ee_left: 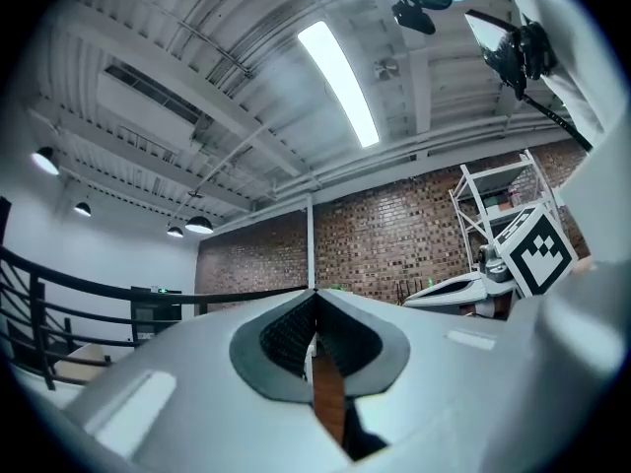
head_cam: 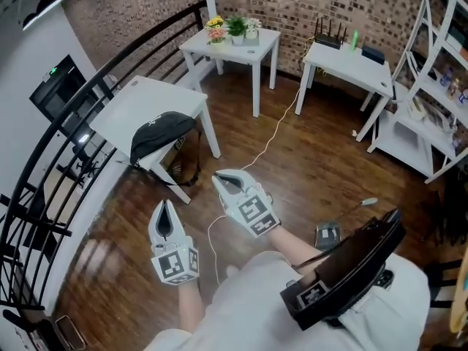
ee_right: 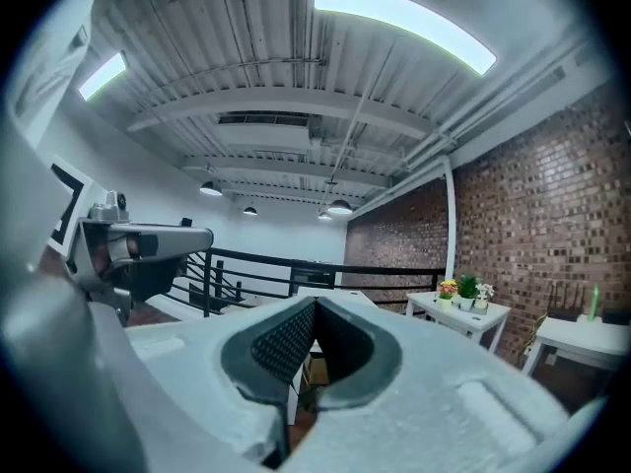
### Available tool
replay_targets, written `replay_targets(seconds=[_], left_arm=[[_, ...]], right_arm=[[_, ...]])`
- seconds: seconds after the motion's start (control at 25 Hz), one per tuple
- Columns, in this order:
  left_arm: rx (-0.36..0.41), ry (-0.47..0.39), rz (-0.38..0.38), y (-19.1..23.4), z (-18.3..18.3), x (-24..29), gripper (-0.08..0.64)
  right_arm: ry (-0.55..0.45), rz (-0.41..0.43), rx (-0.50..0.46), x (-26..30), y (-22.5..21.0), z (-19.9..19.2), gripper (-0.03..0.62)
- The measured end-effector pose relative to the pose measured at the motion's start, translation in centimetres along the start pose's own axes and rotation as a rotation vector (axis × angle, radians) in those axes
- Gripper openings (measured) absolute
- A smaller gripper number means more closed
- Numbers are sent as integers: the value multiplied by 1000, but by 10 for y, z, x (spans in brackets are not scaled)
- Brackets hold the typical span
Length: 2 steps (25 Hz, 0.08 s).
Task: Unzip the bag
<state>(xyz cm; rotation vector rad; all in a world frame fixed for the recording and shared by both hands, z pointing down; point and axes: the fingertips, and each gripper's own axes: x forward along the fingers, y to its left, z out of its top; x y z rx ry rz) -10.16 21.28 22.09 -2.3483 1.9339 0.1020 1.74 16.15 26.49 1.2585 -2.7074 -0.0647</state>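
A black bag (head_cam: 159, 132) lies on the near corner of a white table (head_cam: 139, 107) at the left, partly hanging over its edge. My left gripper (head_cam: 166, 208) is held low over the wooden floor, well short of the bag, jaws shut and empty. My right gripper (head_cam: 221, 175) is to its right, a little nearer the table, also shut with nothing in it. In the left gripper view the left gripper (ee_left: 315, 294) points toward the brick wall, with the right gripper (ee_left: 463, 286) beside it. In the right gripper view the right gripper (ee_right: 315, 304) faces the railing.
A black railing (head_cam: 95, 79) curves along the left. A small white table with potted flowers (head_cam: 232, 29) stands at the back, another white table (head_cam: 349, 64) with a router beside it, and a white shelf (head_cam: 439, 86) at right. A cable (head_cam: 272, 133) runs across the floor.
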Motion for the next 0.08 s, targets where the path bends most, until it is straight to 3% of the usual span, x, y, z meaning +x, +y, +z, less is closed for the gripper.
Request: replay_targets(seconds=[0.08], left_arm=[[5,0,13,-12,-3,-5,18]], right_arm=[[8,10,7,-10,-3,-10,-9]])
